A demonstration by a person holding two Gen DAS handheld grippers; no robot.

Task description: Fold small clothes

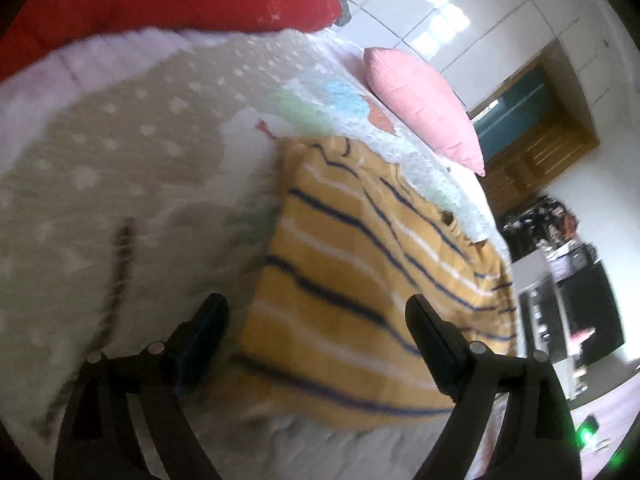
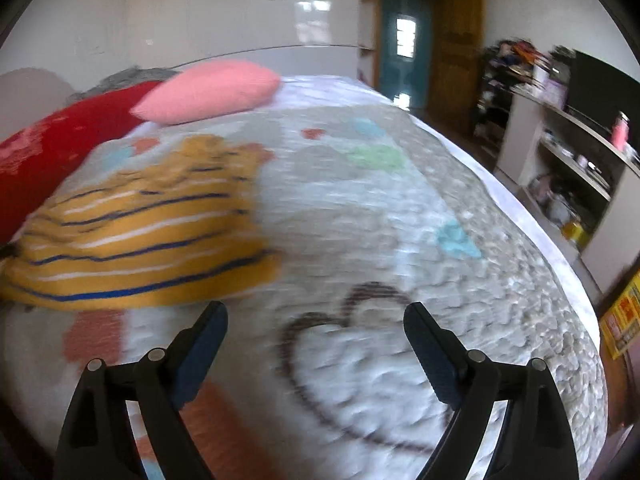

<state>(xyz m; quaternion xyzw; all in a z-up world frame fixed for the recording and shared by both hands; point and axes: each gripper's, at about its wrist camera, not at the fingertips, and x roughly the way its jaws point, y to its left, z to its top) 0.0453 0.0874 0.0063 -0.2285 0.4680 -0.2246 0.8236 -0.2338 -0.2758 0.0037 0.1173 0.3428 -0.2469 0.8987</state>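
Garment: a small mustard-yellow knitted top (image 1: 360,280) with navy and white stripes lies on the bed, crumpled rather than flat; in the right wrist view it sits toward the left side of the quilt (image 2: 136,232).
Bed cover: a pale quilt (image 2: 380,220) with coloured patches and a dark brown heart outline stitched into it; the garment rests directly on it.
Left gripper (image 1: 316,316): its two black fingers stand wide apart, holding nothing, just above the near edge of the striped top.
Right gripper (image 2: 316,324): fingers likewise spread apart and holding nothing, hovering over the heart outline, to the right of the garment and not touching it.
Pillows: a pink cushion (image 2: 208,92) lies at the far end of the bed, beyond the garment; a red pillow (image 2: 60,148) sits beside it to the left.
Room: a wooden door frame (image 2: 456,40) with a teal door, and cluttered shelves (image 2: 560,168) along the right wall.
Clarity: both views are blurred, so the garment's exact folds are hard to judge.
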